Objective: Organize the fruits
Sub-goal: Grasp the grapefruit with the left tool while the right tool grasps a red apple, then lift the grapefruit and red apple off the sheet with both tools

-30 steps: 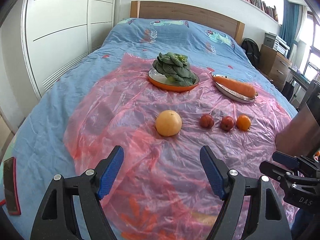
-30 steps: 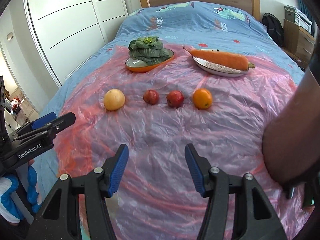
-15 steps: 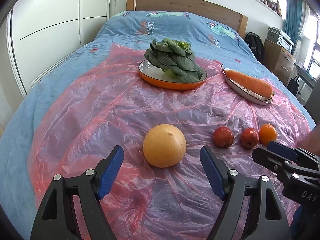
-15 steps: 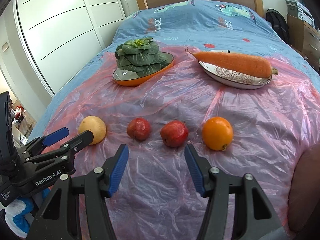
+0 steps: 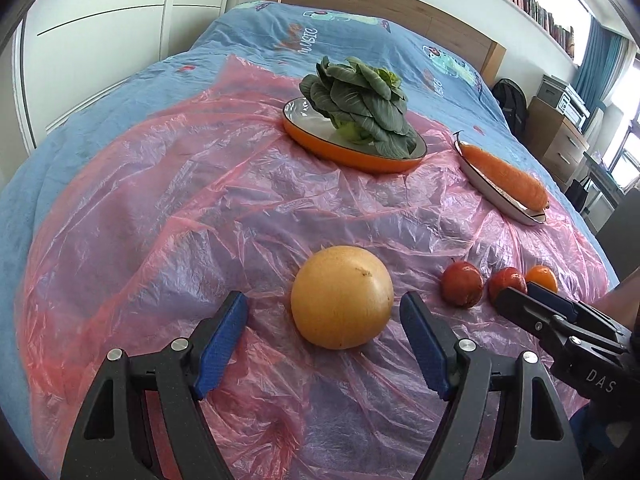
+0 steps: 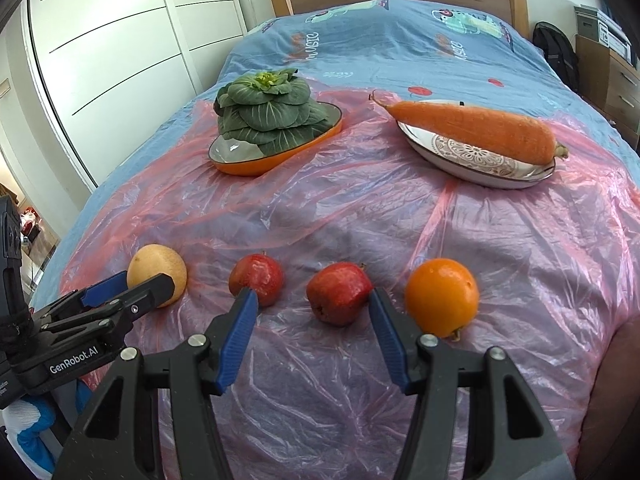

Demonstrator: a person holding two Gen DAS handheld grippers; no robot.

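Left wrist view is showing the left claw point(image 5: 324, 344) standing wide open around the big yellow grapefruit point(image 5: 341, 297), one blue pad on each side, neither touching the skin. The fruit is sitting on the pink plastic sheet point(image 5: 200, 208) spread over the bed point(image 5: 248, 36), at the left end of a row. In the right wrist view the right claw point(image 6: 312, 328) is likewise spread open, its pads flanking the right-hand red apple point(image 6: 339, 293), with the left-hand red apple point(image 6: 256, 279) just outside its left pad and the orange point(image 6: 442, 297) just beside its right pad.

Both grasps are looking nearly lined up, I judge. To close well on the grapefruit, the left claw is needing to go a little further forward so the pads meet the widest part, not the near curve, where a round fruit would squirt out. The sheet is slippery and wrinkled, so closing slowly and evenly is mattering. On the right, the left pad seems to be overlapping the neighbouring apple in the picture; whether it is touching cannot be told, so shifting slightly rightward before closing seems wise.

Behind, the leafy greens are filling the orange dish point(image 6: 276, 156) and the carrot point(image 6: 472, 130) is lying across the patterned plate point(image 6: 480, 160).
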